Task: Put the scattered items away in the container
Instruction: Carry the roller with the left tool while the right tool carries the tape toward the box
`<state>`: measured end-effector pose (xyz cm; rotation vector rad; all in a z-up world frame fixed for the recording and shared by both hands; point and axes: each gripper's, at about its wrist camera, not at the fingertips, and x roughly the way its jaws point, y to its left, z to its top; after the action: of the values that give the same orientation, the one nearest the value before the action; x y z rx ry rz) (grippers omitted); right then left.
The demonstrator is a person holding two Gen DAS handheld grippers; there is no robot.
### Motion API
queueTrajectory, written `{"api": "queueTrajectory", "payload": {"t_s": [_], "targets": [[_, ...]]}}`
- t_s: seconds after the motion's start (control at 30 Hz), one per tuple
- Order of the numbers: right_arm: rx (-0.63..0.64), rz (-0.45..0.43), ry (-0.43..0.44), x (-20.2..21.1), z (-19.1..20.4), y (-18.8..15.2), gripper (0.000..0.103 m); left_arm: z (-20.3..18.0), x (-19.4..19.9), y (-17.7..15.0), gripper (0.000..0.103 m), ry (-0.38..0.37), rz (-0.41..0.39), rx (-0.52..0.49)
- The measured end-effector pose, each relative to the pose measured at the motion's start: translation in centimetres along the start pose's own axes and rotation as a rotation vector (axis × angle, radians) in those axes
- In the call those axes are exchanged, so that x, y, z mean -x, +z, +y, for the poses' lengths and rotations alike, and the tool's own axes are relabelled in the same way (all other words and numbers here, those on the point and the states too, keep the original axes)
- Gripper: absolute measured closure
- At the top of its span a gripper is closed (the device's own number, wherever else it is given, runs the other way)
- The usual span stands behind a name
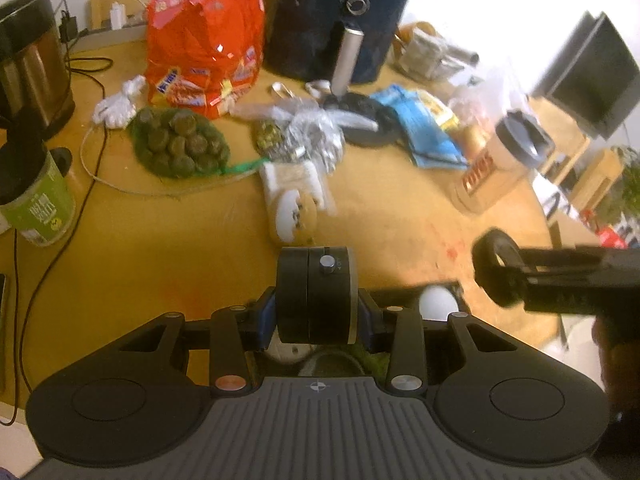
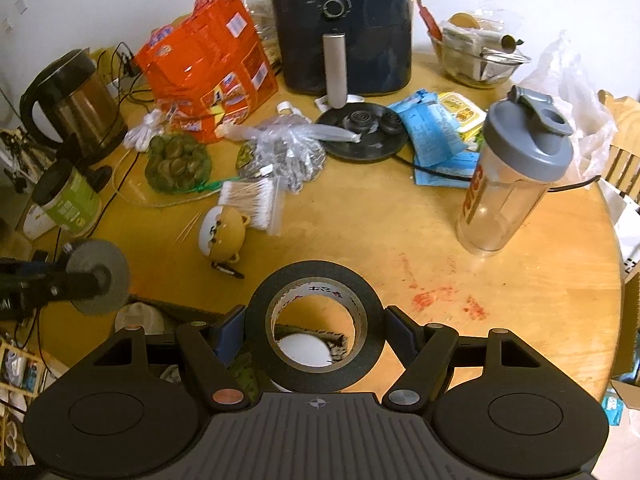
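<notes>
My left gripper (image 1: 316,314) is shut on a round black tape measure (image 1: 316,292) with a silver button, held above the near table edge. My right gripper (image 2: 316,332) is shut on a black tape roll (image 2: 316,326), held upright over a dark container (image 2: 320,338) that holds a white round object (image 2: 306,350). The container also shows in the left wrist view (image 1: 460,288). The right gripper with the tape roll (image 1: 498,272) appears at right in the left wrist view; the left gripper with the tape measure (image 2: 98,276) appears at left in the right wrist view.
On the round wooden table (image 2: 400,240): a yellow bear-shaped case (image 2: 222,234), cotton swabs (image 2: 252,200), a net of green discs (image 2: 178,162), a clear bag (image 2: 288,152), red snack bag (image 2: 208,64), air fryer (image 2: 340,24), kettle (image 2: 76,100), shaker bottle (image 2: 512,172), green can (image 2: 70,200), cables.
</notes>
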<state>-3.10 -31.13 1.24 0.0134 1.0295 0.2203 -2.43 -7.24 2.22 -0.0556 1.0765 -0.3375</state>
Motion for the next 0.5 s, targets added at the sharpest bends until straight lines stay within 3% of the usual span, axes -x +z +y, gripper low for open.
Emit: {"api": "queueTrajectory", "payload": {"t_s": [0.5], "targets": [[0.022, 0.058, 0.030, -0.7, 1.0, -1.8, 0.028, -0.8, -1.5, -3.3, 0.064, 0.050, 0.130, -0.029]]}}
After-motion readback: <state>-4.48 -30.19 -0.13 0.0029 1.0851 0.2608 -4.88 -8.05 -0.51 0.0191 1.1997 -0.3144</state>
